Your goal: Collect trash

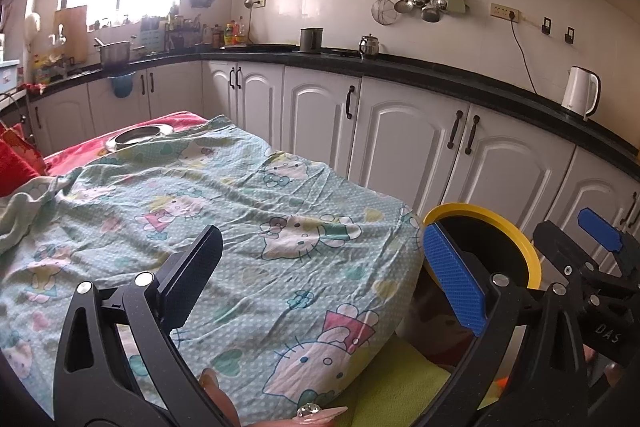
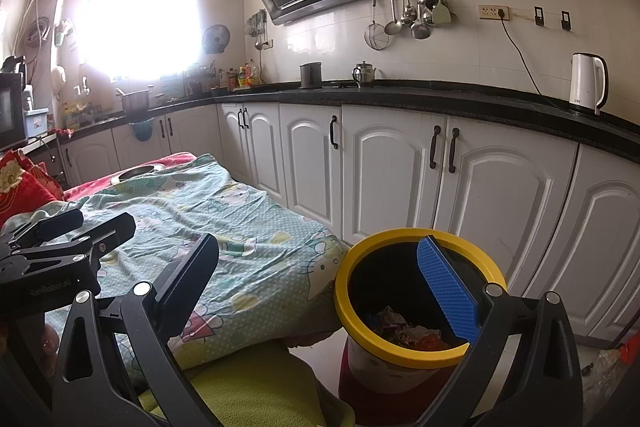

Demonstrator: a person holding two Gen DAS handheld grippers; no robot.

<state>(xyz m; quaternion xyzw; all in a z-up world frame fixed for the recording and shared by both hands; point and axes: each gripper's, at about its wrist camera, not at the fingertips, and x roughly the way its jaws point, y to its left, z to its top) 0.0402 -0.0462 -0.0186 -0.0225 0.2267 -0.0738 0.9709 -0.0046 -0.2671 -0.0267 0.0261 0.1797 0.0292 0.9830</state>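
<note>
A yellow-rimmed trash bin (image 2: 404, 351) stands on the floor at the table's right end, with crumpled wrappers (image 2: 404, 331) inside. It also shows in the left wrist view (image 1: 520, 239). My right gripper (image 2: 320, 287) is open and empty, its blue pad over the bin's mouth. My left gripper (image 1: 320, 283) is open and empty above the table covered by a Hello Kitty cloth (image 1: 224, 195). The right gripper shows at the right edge of the left wrist view (image 1: 592, 259). The left gripper shows at the left of the right wrist view (image 2: 68, 243).
A metal dish (image 1: 140, 137) sits at the table's far end on a red cloth. White cabinets (image 2: 400, 163) under a black counter run close behind the table and bin. A white kettle (image 2: 586, 83) stands on the counter. A green cloth (image 2: 256, 387) lies below.
</note>
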